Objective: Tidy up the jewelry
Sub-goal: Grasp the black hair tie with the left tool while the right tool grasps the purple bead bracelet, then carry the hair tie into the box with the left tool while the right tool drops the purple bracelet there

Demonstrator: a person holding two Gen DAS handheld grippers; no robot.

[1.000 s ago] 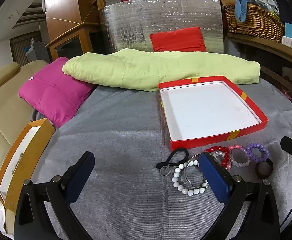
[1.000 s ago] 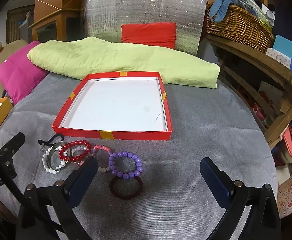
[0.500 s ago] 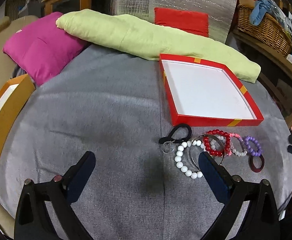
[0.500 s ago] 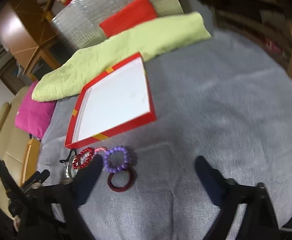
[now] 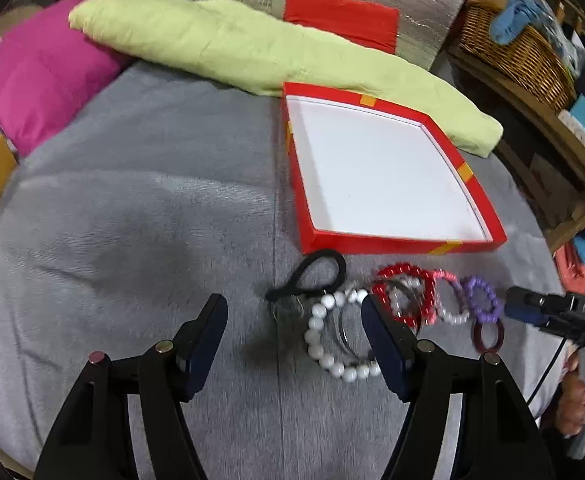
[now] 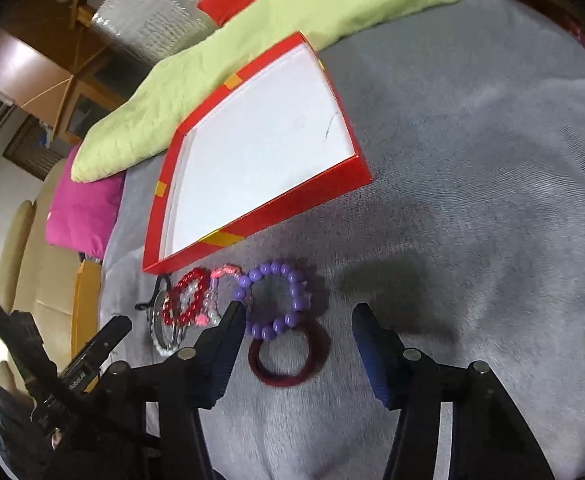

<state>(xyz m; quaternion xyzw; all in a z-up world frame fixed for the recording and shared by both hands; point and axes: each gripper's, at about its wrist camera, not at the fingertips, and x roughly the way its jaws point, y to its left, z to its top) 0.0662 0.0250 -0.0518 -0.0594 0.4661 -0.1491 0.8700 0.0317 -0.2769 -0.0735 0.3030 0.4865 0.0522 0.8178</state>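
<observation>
A red tray with a white floor (image 5: 406, 246) (image 6: 252, 224) lies on the grey cloth. In front of it lies a row of jewelry: a black hair tie (image 5: 334, 262), a white bead bracelet (image 5: 316, 336), a red bead bracelet (image 5: 402, 270) (image 6: 190, 280), a pink one (image 5: 444, 278), a purple bead bracelet (image 5: 488, 300) (image 6: 298, 296) and a dark red ring band (image 5: 477, 334) (image 6: 282, 378). My left gripper (image 5: 294, 314) is open, just above the white bracelet and black tie. My right gripper (image 6: 298, 316) is open, around the purple bracelet and dark red band.
A lime green cushion (image 5: 252, 48) and a magenta pillow (image 5: 32, 80) lie behind the tray. A wicker basket (image 5: 520, 52) stands on a wooden shelf at the right. An orange box (image 6: 86, 304) sits at the left edge of the cloth.
Both grippers have dropped and moved forward to the jewelry row. The right gripper has tilted and now straddles the purple bracelet and dark red band.
</observation>
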